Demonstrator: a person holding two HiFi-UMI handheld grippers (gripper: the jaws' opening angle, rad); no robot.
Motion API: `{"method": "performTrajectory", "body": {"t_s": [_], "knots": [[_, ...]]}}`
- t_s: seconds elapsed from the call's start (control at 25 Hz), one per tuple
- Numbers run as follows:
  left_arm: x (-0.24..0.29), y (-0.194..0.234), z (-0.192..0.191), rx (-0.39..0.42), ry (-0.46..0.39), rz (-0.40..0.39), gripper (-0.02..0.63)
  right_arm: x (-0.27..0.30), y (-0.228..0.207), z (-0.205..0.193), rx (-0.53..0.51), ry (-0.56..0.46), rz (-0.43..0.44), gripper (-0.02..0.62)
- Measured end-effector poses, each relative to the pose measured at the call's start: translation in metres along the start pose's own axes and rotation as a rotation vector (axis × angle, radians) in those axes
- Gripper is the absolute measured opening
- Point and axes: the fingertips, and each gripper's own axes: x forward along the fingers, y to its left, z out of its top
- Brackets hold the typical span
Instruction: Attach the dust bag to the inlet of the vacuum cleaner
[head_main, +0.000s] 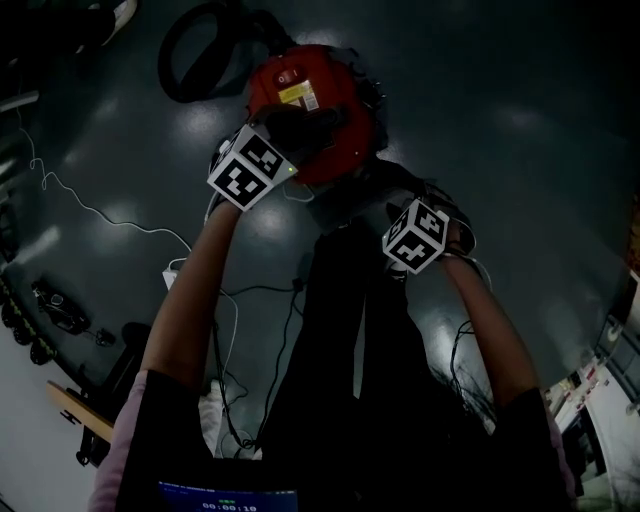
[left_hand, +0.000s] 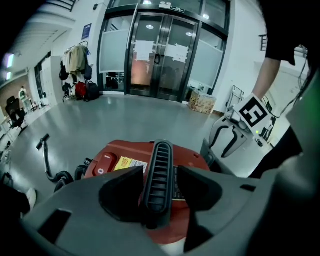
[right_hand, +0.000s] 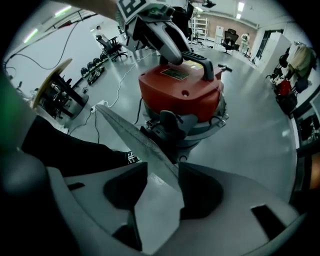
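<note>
**Jaws wide on both sides**

Your forearms (head_main: 185, 300) reach down. Your left tool (left_hand: 161, 174) flanks the handle (left_hand: 160, 152) of the vacuum cleaner (left_hand: 192, 159), lengthwise between wide jaws. Your right tool (right_hand: 162, 172), pointing steeply down, gapes around the dust bag (right_hand: 142, 146), its edge slanting up-left.

A canister vacuum cleaner (head_main: 272, 85), red lid over grey base, stands upright on the floor at upper centre of the head view, its black ribbed handle (left_hand: 159, 180) on top. The dust bag (right_hand: 142, 146), apparently a flat grey sheet seen edge-on, slants across the right gripper view's lower centre.
</note>
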Motion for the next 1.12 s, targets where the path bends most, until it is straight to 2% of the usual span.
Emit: {"method": "performTrajectory", "body": {"t_s": [0.16,0.32,0.52,0.64,0.68,0.76,0.8,0.96,1.12], "knots": [[-0.025,-0.006,0.015,-0.056,-0.062,0.059,0.213,-0.026,-0.006,-0.006,0.099,-0.03,-0.046,0.176],[-0.056,-0.028,0.027,-0.135,-0.127,0.103,0.213,-0.067,-0.004,0.0,0.224,-0.126,-0.075,0.176],[-0.089,-0.081,0.044,-0.25,-0.177,0.127,0.203,-0.121,0.012,0.012,0.39,-0.265,-0.036,0.175],[-0.111,-0.121,0.062,-0.311,-0.214,0.129,0.158,-0.159,0.024,0.017,0.515,-0.367,-0.008,0.166],[-0.119,-0.135,0.069,-0.324,-0.219,0.136,0.147,-0.174,0.028,0.017,0.566,-0.404,-0.007,0.146],[-0.137,-0.162,0.084,-0.349,-0.235,0.154,0.112,-0.201,0.036,0.013,0.659,-0.467,-0.005,0.056],[-0.145,-0.176,0.093,-0.362,-0.251,0.162,0.09,-0.214,0.043,0.011,0.692,-0.493,0.004,0.054],[-0.18,-0.228,0.129,-0.403,-0.306,0.203,0.027,-0.265,0.078,-0.004,0.723,-0.56,0.047,0.048],[-0.208,-0.282,0.152,-0.447,-0.326,0.239,0.005,-0.318,0.111,-0.034,0.725,-0.594,0.035,0.043]]}}
